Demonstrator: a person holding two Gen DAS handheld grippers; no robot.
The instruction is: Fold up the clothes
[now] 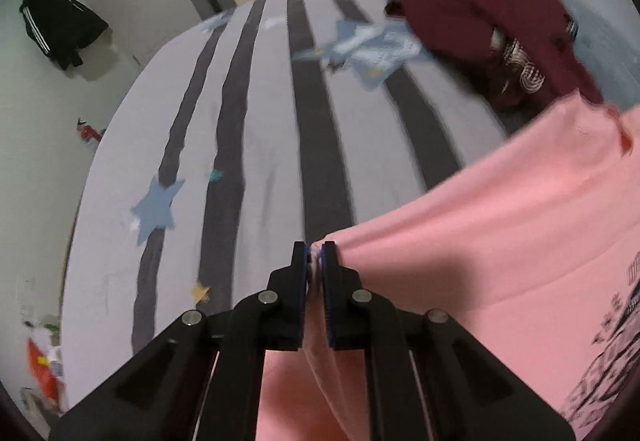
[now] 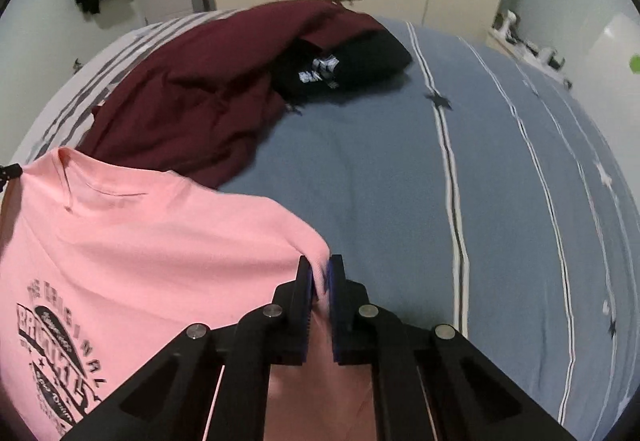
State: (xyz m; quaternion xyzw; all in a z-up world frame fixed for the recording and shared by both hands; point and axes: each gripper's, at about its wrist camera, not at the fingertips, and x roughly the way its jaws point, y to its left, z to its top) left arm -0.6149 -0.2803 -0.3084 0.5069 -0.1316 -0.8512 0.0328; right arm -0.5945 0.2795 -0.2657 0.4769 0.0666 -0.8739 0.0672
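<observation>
Both grippers, left gripper (image 1: 316,253) and right gripper (image 2: 320,273), were clamped on the pink T-shirt (image 2: 140,233); you needed even tension, lifting it clear of the bed (image 2: 380,169)

close wrist views over bed (image 1: 248,113)

Left gripper (image 1: 315,253): black two-finger tool, pointing steeply downward; jaws drawn nearly together, clamped on a fold of the pink T-shirt (image 1: 500,241).
Left pads (image 1: 329,281): blue-lined, pressing the cloth from both sides.
Right gripper (image 2: 321,271): same build and downward tilt; jaws likewise closed on pink cloth.
Right pads (image 2: 334,289): blue, cloth pinched between them.
</observation>
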